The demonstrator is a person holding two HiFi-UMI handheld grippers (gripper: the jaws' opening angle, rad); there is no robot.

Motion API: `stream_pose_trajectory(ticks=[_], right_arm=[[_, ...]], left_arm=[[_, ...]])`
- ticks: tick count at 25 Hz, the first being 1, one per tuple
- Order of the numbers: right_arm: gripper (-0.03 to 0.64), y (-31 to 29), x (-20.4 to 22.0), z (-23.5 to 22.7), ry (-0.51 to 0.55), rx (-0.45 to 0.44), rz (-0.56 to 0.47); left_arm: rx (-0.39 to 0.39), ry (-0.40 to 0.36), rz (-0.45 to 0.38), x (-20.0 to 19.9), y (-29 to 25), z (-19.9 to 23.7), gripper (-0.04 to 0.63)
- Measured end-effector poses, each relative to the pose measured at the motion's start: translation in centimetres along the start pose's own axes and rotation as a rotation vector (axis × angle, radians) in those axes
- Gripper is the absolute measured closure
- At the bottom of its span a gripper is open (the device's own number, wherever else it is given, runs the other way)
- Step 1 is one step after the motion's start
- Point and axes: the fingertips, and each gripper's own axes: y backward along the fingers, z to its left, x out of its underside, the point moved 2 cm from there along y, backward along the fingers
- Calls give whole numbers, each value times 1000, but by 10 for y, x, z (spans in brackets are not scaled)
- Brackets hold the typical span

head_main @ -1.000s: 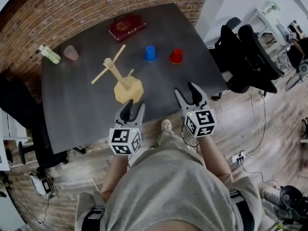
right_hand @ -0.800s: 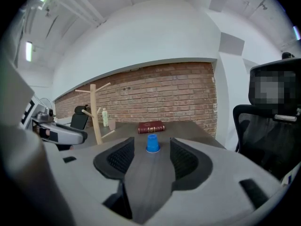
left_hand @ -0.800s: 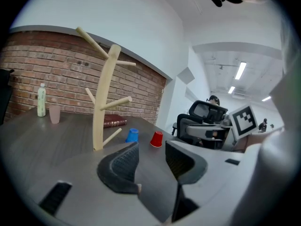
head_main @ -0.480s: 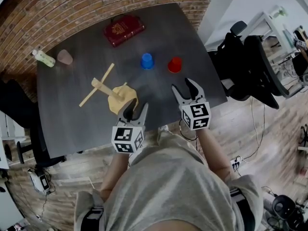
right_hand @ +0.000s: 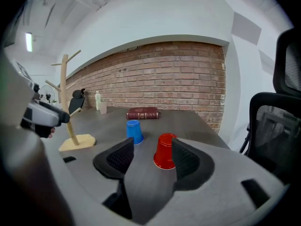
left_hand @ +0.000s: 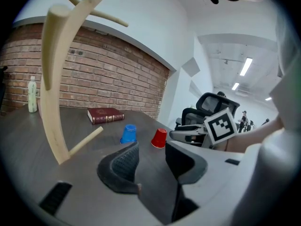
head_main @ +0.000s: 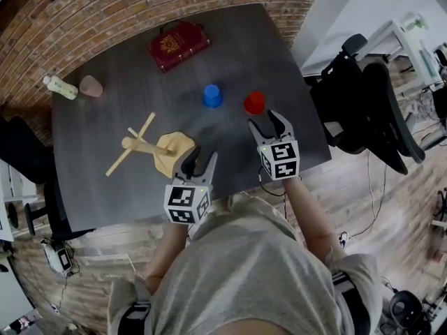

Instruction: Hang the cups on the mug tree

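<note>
R tongs apart, moved up, red cup now just ahead | L tongs apart, empty, mug tree just left | approach, no cup hung

Count, by kind:
Cups x3: blue cup, red cup, pinkish cup.
Mug tree x1.
Book x1.
Bottle x1.
Table x1.
Grippers x2: L gripper, R gripper.
</note>
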Motion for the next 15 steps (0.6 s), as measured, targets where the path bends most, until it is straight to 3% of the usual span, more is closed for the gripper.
stream_pose_trajectory(ticks=[15], right_arm=[[370, -63, 32, -37, -4, -4, 103]], left_arm=[[-25, 30, 18, 2, -33, 2, 430]])
